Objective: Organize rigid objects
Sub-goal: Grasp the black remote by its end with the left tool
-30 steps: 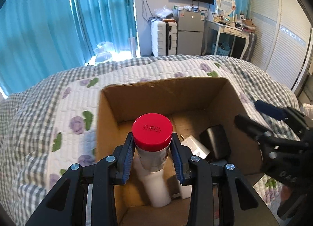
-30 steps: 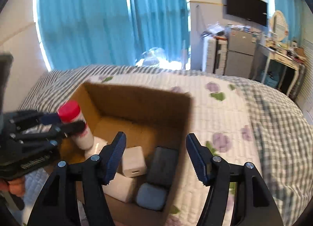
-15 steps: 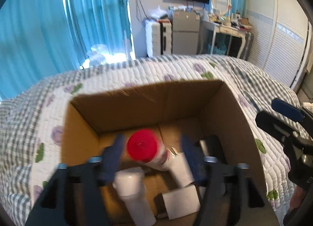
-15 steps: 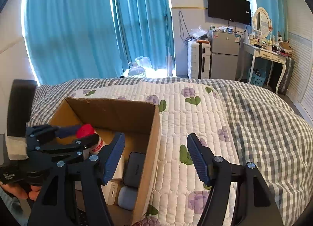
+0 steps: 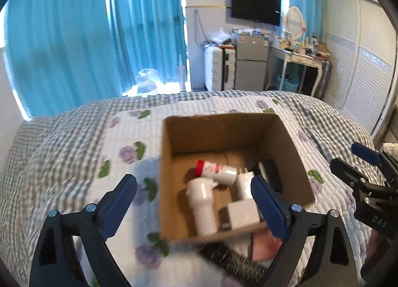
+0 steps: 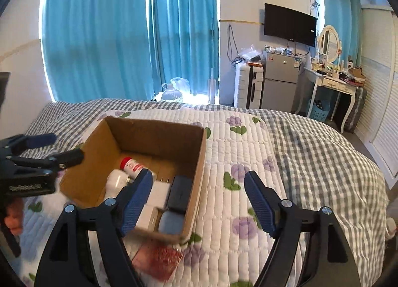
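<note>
Both grippers are hanging wide open and gripping nothing: the left gripper (image 5: 194, 202) is hovering near the cardboard box (image 5: 169, 177) on the bed (image 6: 311, 152), and the right gripper (image 6: 199, 200) is hovering over the box's right wall. One red-capped bottle (image 5: 215, 169) is lying on its side at the box's far end, touching one white bottle (image 5: 202, 207). Two white blocks, one black case (image 6: 179, 193) and one grey-blue pad (image 6: 171, 222) are sitting alongside.
</note>
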Action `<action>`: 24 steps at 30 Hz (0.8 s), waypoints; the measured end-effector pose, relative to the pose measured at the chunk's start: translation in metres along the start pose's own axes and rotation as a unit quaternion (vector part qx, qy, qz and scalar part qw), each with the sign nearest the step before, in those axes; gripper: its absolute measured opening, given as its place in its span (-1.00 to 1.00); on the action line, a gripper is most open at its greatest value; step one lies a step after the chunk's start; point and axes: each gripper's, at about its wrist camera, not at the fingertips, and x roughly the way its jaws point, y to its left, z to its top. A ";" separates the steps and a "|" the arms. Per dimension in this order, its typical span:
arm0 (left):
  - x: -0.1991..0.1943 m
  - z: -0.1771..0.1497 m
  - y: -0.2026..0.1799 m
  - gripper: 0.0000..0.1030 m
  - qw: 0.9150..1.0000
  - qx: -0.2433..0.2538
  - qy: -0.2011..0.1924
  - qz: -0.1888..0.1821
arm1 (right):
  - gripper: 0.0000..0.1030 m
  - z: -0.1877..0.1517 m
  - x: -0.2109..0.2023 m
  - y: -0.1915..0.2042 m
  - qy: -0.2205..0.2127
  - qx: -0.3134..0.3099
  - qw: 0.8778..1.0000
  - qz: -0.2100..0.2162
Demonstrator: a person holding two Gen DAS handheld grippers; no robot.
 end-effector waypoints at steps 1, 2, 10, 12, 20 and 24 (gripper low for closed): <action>-0.005 -0.005 0.002 0.85 1.000 -0.002 -0.003 0.005 | 0.51 -0.004 -0.006 0.003 0.001 -0.001 1.000 0.001; -0.010 -0.010 0.003 0.85 1.000 -0.003 -0.004 0.010 | 0.51 -0.009 -0.011 0.006 0.003 -0.002 1.000 0.001; -0.019 -0.065 0.010 0.85 0.999 -0.033 0.014 0.022 | 0.62 -0.058 -0.023 0.027 0.035 -0.008 0.999 0.007; -0.012 -0.079 0.009 0.85 0.999 -0.032 0.027 0.024 | 0.62 -0.068 -0.018 0.029 0.044 -0.006 0.999 0.010; 0.021 -0.122 0.003 0.85 0.995 -0.044 0.085 0.032 | 0.62 -0.099 0.017 0.032 0.099 -0.027 0.995 -0.011; 0.033 -0.128 -0.012 0.85 0.993 -0.043 0.108 0.031 | 0.62 -0.102 0.025 0.023 0.114 -0.007 0.993 -0.025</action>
